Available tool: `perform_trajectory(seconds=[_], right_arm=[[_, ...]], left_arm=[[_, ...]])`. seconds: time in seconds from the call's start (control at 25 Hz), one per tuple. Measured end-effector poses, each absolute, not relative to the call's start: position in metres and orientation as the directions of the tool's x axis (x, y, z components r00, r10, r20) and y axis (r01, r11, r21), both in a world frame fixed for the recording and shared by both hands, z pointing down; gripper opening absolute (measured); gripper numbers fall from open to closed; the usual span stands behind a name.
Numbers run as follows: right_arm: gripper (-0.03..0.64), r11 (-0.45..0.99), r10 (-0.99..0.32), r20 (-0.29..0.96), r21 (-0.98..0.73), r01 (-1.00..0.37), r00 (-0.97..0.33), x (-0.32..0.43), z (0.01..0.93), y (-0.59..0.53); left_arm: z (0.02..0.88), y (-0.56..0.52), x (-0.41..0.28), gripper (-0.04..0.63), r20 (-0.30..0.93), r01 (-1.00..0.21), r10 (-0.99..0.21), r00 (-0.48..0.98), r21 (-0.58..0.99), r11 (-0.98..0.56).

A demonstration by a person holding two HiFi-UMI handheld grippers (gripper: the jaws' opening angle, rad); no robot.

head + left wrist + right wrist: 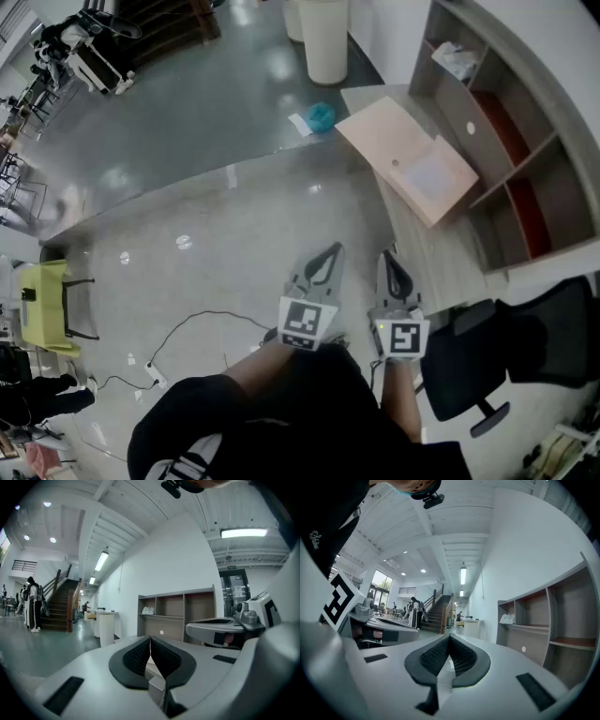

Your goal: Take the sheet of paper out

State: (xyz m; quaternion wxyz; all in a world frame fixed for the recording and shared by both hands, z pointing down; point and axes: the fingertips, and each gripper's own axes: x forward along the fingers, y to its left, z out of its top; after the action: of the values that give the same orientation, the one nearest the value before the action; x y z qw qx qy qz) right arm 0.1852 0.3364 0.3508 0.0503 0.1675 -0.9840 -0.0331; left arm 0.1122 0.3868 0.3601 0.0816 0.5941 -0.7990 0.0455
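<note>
Standing short of the desk (433, 255), left gripper (334, 251) and right gripper (389, 256) side by side near 6 o'clock in the head view, each closed tight on nothing. Probably still the approach. Best to step toward 1 o'clock, open one gripper before arriving, come in low and level at the pale sheet of paper (429, 176) lying on the pink board (389, 141), and pinch one free edge only. Hard to confirm as the sheet at this range, or to judge as loose or tucked in. Equally unclear: a white bundle (454, 58) in the shelf unit (521, 164) at 1 o'clock. Desk's near end cut off behind a black chair (459, 370).
</note>
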Motion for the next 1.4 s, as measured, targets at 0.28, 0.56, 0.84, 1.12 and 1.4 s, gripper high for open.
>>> perform_trajectory(seconds=[0.28, 0.56, 0.84, 1.12, 1.4], right_arm=[[0.017, 0.945, -0.319, 0.098, 0.108, -0.308, -0.943, 0.161, 0.352, 0.330], [0.017, 0.946, -0.318, 0.131, 0.104, -0.306, -0.939, 0.127, 0.361, 0.315], [0.017, 0.950, -0.311, 0.158, 0.095, -0.299, -0.937, 0.077, 0.370, 0.299], [0.017, 0.955, -0.296, 0.164, 0.085, -0.285, -0.941, 0.016, 0.372, 0.295], [0.017, 0.938, -0.347, 0.181, 0.082, -0.338, -0.920, -0.017, 0.373, 0.286]], left_arm=[[0.365, 0.374, 0.090, 0.046, 0.183, -0.952, -0.941, -0.284, 0.060, 0.299], [0.376, 0.359, 0.056, 0.046, 0.191, -0.950, -0.943, -0.274, 0.097, 0.296], [0.378, 0.345, 0.005, 0.046, 0.213, -0.950, -0.939, -0.270, 0.100, 0.296], [0.381, 0.339, -0.050, 0.046, 0.232, -0.954, -0.940, -0.249, 0.107, 0.279], [0.385, 0.329, -0.085, 0.046, 0.250, -0.969, -0.952, -0.176, 0.125, 0.212]])
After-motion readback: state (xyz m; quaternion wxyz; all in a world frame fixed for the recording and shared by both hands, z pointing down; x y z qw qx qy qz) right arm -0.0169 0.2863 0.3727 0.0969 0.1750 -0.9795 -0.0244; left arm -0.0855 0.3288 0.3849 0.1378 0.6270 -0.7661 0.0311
